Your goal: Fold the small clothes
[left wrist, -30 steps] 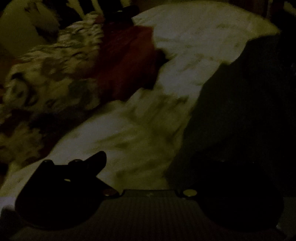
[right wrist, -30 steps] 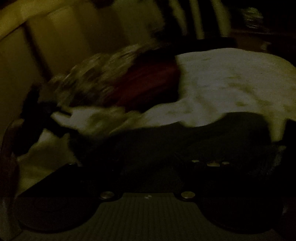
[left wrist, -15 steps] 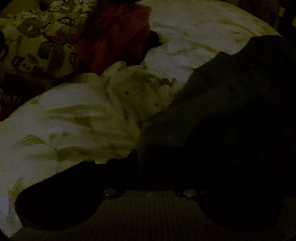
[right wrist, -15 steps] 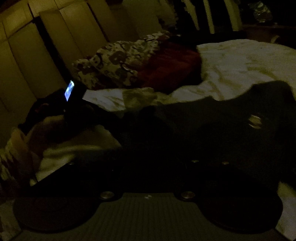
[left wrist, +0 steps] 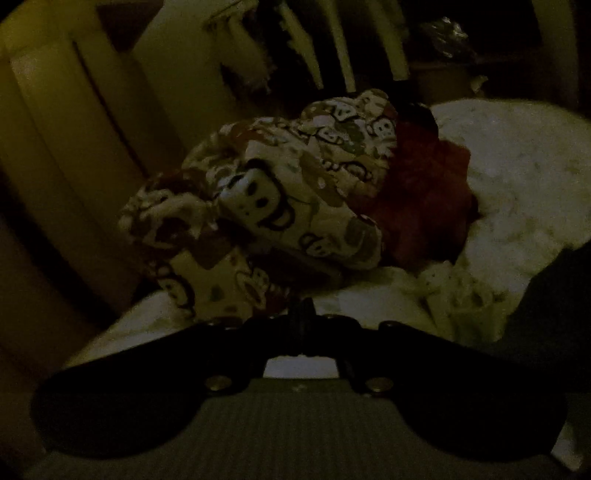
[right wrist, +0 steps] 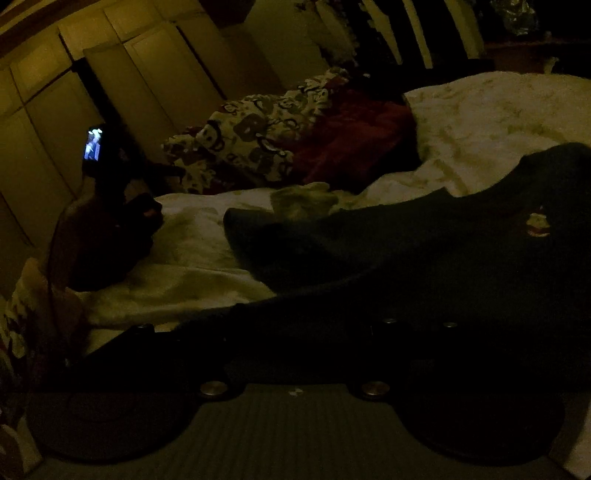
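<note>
Right wrist view: the dark garment [right wrist: 424, 251] lies spread on the bed [right wrist: 498, 114], directly against the right tongs [right wrist: 295, 332], grip indiscernible; left tongs [left wrist: 304, 317], pressed together, sit farther off.

The room is very dim, with a yellowish cast. Panelled wardrobe doors [right wrist: 122, 85] fill the wall from nine to eleven o'clock. A pale leaf-print bedspread [right wrist: 491, 110] covers the bed, and dark vertical bars [right wrist: 406, 29] stand at twelve o'clock beyond it.
</note>
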The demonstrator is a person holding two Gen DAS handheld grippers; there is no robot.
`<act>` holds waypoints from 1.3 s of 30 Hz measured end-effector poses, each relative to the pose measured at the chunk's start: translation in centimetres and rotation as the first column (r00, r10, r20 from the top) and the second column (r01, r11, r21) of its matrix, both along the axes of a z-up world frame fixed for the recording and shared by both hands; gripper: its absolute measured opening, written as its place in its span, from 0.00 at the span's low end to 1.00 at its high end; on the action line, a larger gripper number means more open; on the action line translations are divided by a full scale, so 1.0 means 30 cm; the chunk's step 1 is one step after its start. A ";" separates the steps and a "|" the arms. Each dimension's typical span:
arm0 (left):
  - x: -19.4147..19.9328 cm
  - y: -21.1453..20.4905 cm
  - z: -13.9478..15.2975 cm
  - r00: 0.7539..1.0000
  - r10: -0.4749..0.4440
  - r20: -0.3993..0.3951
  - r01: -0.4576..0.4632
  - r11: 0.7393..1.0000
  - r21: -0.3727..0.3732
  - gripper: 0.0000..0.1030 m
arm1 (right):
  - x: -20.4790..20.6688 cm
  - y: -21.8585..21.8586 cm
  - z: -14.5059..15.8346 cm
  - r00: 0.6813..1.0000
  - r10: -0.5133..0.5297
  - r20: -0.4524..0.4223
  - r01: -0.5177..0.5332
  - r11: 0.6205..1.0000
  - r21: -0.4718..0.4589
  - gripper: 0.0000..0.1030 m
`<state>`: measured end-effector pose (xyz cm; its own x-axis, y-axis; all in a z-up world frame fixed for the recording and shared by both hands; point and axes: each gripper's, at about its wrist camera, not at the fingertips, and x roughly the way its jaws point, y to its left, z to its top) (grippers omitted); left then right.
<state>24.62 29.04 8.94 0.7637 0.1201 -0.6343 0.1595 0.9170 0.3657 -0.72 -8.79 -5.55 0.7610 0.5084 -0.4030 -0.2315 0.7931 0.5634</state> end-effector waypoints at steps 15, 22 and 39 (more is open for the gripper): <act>-0.213 -0.205 -0.322 0.912 -0.312 -0.266 0.253 0.939 -0.233 0.86 | 0.411 0.236 0.001 0.976 0.214 0.022 -0.189 0.902 -0.389 0.91; -0.265 -0.140 -0.321 0.919 -0.294 -0.262 0.229 0.941 -0.250 0.87 | 0.640 0.336 -0.123 0.971 0.223 -0.087 -0.236 0.824 -0.515 0.15; -0.447 -0.763 -0.337 0.828 -0.553 -0.089 0.550 0.833 -0.064 1.00 | 0.609 0.162 0.758 0.925 0.162 0.344 0.005 0.899 -0.437 0.12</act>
<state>11.22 6.16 -1.17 0.6291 -0.3252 -0.7060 0.6762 0.6770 0.2907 17.54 -3.94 17.18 0.8596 0.4168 -0.2956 -0.4242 0.9046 0.0421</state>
